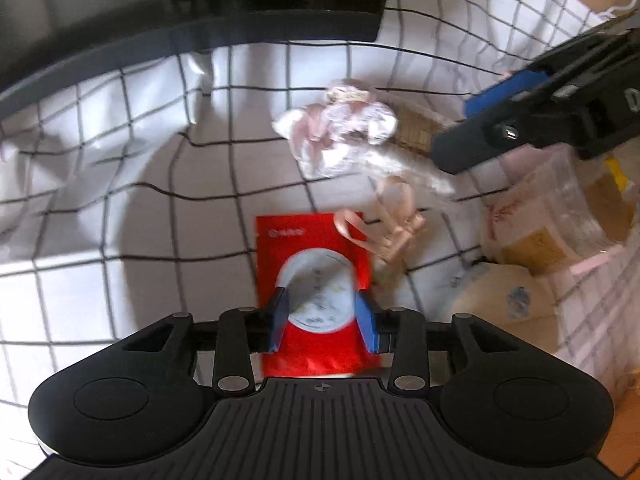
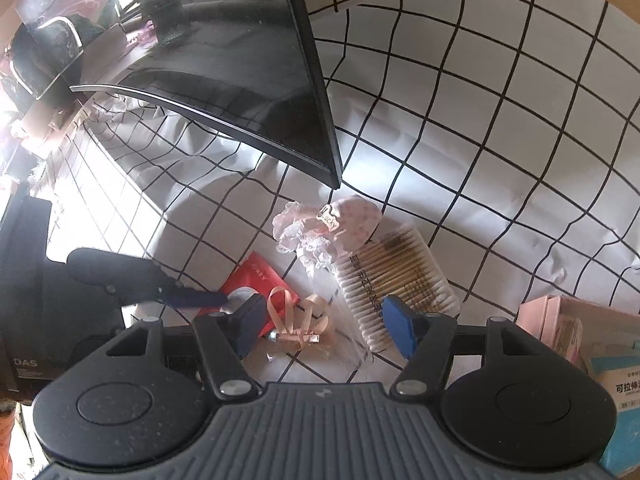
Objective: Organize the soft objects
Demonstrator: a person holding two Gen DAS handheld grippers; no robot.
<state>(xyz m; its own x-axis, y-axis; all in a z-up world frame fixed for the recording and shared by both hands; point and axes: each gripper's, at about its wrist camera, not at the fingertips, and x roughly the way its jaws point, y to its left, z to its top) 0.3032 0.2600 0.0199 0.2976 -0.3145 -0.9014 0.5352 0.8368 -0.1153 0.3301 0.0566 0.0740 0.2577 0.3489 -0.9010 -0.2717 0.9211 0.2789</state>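
Tongs on the left (image 1: 324,312) gape over the red packet (image 1: 312,240), right tongs (image 2: 326,322) gape above the ribbon bow (image 2: 298,320); best to pinch squarely.

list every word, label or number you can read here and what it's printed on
"Lucky" – small tag on the pink lace hair scrunchie.
"可拉伸" – blue box at the right edge; the rest is cut off.
"OAS" – dark box at the left edge, only partly visible.
Red packet: white logo line near its top, too blurred to read.
Cotton swab box: a line of print along its side, too small to read.
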